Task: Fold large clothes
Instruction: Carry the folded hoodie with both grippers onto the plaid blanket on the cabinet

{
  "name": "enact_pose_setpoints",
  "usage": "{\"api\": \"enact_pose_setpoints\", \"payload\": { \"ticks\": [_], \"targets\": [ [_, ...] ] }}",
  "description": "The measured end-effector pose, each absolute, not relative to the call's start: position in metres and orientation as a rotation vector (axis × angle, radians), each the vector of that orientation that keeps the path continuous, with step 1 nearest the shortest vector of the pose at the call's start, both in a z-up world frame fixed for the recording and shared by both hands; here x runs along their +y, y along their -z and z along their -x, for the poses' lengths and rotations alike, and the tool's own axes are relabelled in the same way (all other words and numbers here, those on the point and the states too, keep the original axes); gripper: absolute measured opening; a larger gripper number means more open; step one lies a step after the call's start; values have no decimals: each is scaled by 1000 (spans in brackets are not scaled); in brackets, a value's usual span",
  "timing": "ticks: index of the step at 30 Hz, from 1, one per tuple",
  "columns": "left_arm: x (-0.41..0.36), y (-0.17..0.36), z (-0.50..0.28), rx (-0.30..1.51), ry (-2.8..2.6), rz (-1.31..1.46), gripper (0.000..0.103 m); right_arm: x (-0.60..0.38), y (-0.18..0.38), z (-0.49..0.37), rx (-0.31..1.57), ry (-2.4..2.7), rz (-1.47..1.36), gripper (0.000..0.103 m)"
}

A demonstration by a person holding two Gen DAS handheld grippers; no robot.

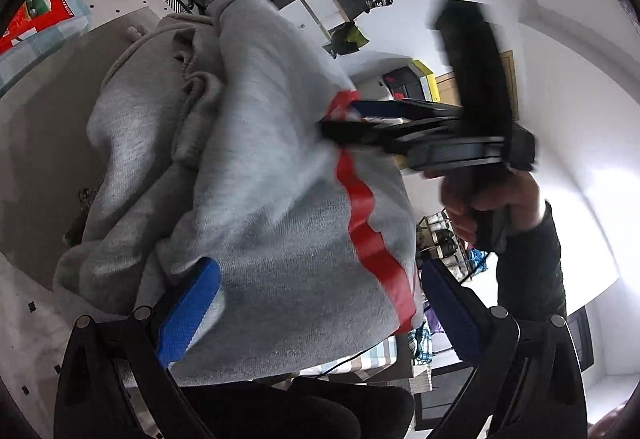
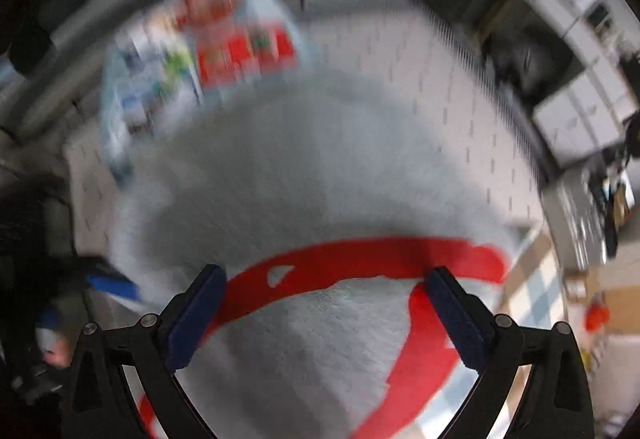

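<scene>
Right gripper wide open over the bunched grey hoodie with red stripe; left gripper open too. Background's blurry.

I'm looking out over a pale rug dotted with small dark marks, a black-and-white patterned border along its edge. White cabinets line the far side, their tops crowded with clutter I can't make out. Off to the side a low surface with a light blue checked cloth carries a red box. White walls all round, and strong daylight washes in low on one side. The right view is heavily blurred.
</scene>
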State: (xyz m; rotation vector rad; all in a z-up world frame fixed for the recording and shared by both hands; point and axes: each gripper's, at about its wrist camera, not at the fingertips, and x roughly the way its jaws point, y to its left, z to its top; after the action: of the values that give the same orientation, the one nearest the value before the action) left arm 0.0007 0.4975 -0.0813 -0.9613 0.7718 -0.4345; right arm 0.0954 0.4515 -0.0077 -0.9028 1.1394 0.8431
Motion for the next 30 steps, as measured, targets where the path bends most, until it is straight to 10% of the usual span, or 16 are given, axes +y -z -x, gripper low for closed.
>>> {"api": "enact_pose_setpoints", "payload": {
  "ticks": [10, 19, 30],
  "targets": [
    [489, 89, 4, 797, 350, 917, 98, 461, 37, -97, 1187, -774, 949, 103],
    [494, 84, 0, 840, 352, 963, 98, 416, -53, -51, 1251, -1080, 756, 103],
    [492, 83, -6, 826, 367, 1007, 98, 398, 11, -37, 1408, -1010, 889, 103]
  ]
}}
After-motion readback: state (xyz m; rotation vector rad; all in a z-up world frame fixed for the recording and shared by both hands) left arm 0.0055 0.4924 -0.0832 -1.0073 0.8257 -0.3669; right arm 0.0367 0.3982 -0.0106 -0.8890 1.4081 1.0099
